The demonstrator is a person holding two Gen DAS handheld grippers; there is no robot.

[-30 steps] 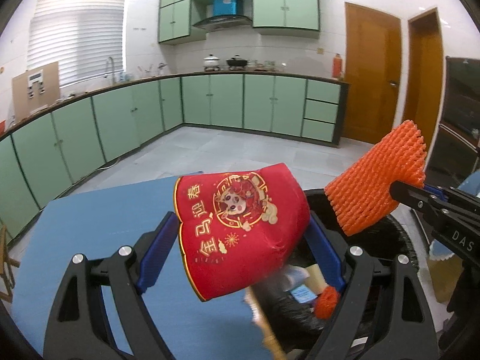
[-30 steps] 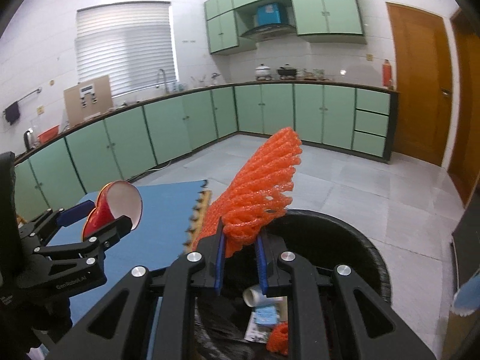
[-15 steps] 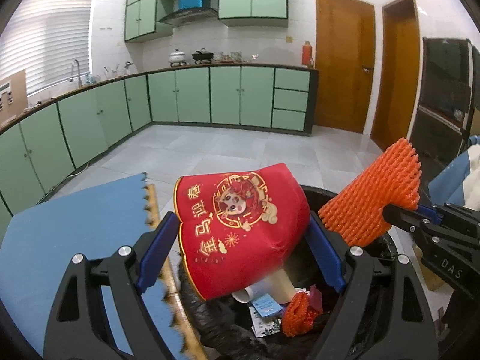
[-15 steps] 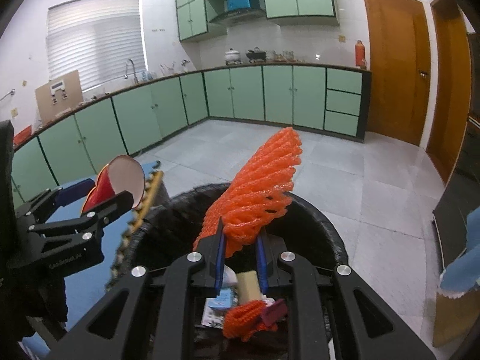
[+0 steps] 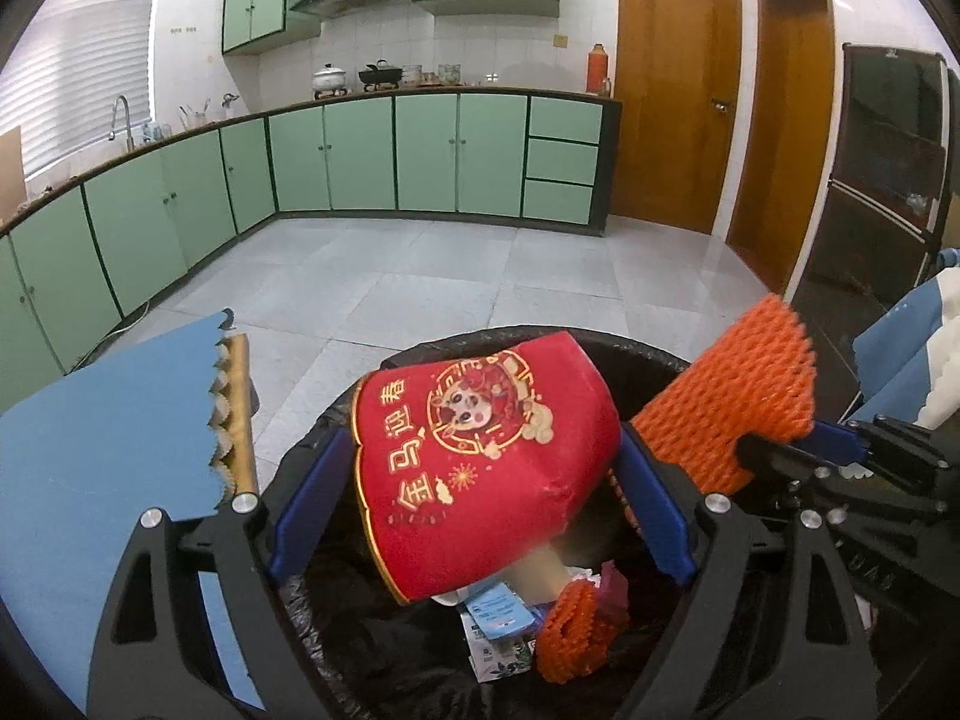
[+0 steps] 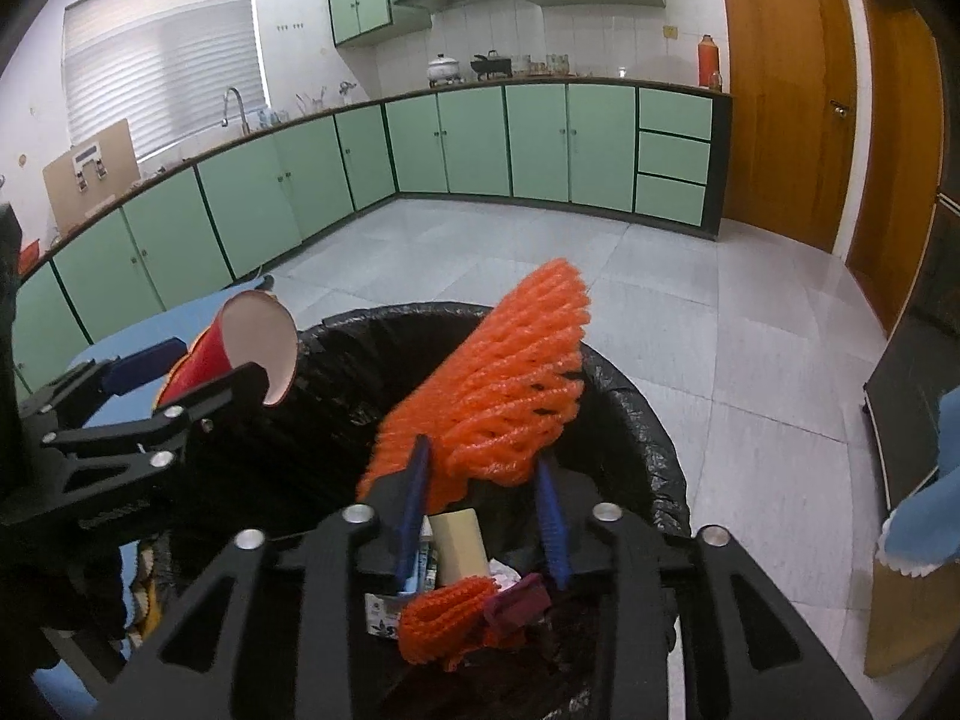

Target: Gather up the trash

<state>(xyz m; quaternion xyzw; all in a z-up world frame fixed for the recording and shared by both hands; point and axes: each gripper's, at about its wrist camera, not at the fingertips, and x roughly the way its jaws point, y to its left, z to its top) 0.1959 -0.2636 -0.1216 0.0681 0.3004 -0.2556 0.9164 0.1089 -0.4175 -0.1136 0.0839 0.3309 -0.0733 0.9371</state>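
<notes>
A black-lined trash bin (image 5: 636,354) (image 6: 630,408) lies below both grippers, with an orange net, cartons and paper inside. My left gripper (image 5: 480,492) holds a red paper cup (image 5: 480,456) with gold print between its blue pads, tilted over the bin; the pads look spread and the cup looks loose. In the right wrist view the cup (image 6: 246,354) shows its white inside. My right gripper (image 6: 486,504) has its jaws parted; the orange foam net (image 6: 510,378) (image 5: 738,408) tilts between them above the bin, blurred.
A blue-covered table (image 5: 102,438) with a scalloped edge stands left of the bin. Green kitchen cabinets (image 5: 420,156) line the far walls. Wooden doors (image 5: 672,90) and a dark cabinet (image 5: 870,192) stand right. Grey tiled floor (image 6: 660,276) lies beyond.
Both grippers moved right from the table to above the bin. The right gripper's jaws have opened and the orange net is tipping out. The red cup has dropped lower in the left gripper.
</notes>
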